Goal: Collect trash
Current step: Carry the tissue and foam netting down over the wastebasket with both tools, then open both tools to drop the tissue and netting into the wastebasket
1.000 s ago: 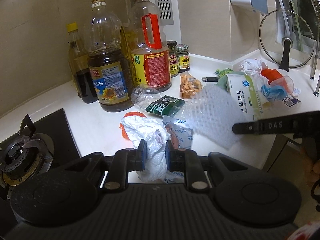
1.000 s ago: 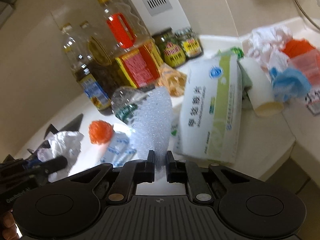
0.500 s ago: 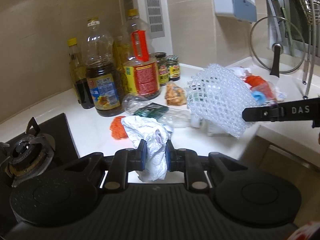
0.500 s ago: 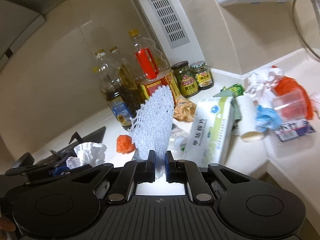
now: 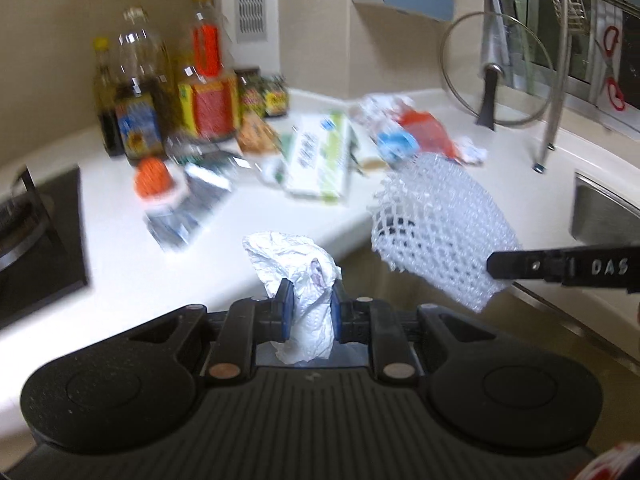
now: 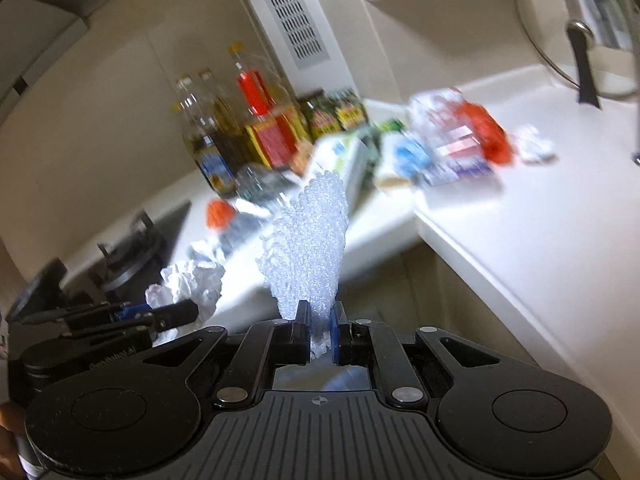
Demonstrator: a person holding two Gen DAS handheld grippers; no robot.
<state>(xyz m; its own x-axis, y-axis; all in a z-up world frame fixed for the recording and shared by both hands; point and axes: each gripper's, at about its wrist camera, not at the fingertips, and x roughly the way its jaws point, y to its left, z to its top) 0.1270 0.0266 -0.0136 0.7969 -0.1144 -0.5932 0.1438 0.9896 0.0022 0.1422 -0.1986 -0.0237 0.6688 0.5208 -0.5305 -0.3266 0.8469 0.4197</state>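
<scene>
My left gripper [image 5: 311, 304] is shut on a crumpled white paper wad [image 5: 298, 268], held in the air off the counter's front edge. My right gripper [image 6: 319, 330] is shut on a white foam net sleeve [image 6: 310, 240], also lifted clear of the counter. The foam net [image 5: 436, 224] shows in the left wrist view at right, with the right gripper's finger [image 5: 560, 266] on it. The left gripper [image 6: 160, 314] and its paper wad [image 6: 192, 284] show low left in the right wrist view. More trash lies on the white counter [image 5: 132, 264]: an orange ball [image 5: 151, 176], a tissue pack [image 5: 318, 156], wrappers.
Oil bottles [image 5: 140, 100] and jars [image 5: 264, 94] stand at the back wall. A gas hob [image 5: 32, 236] is at left. A glass lid [image 5: 496, 76] leans at back right, with a sink [image 5: 604, 216] at right. The view is motion-blurred.
Both grippers have pulled back and away from the counter, carrying the paper wad and the foam net. The counter trash now sits farther off.
</scene>
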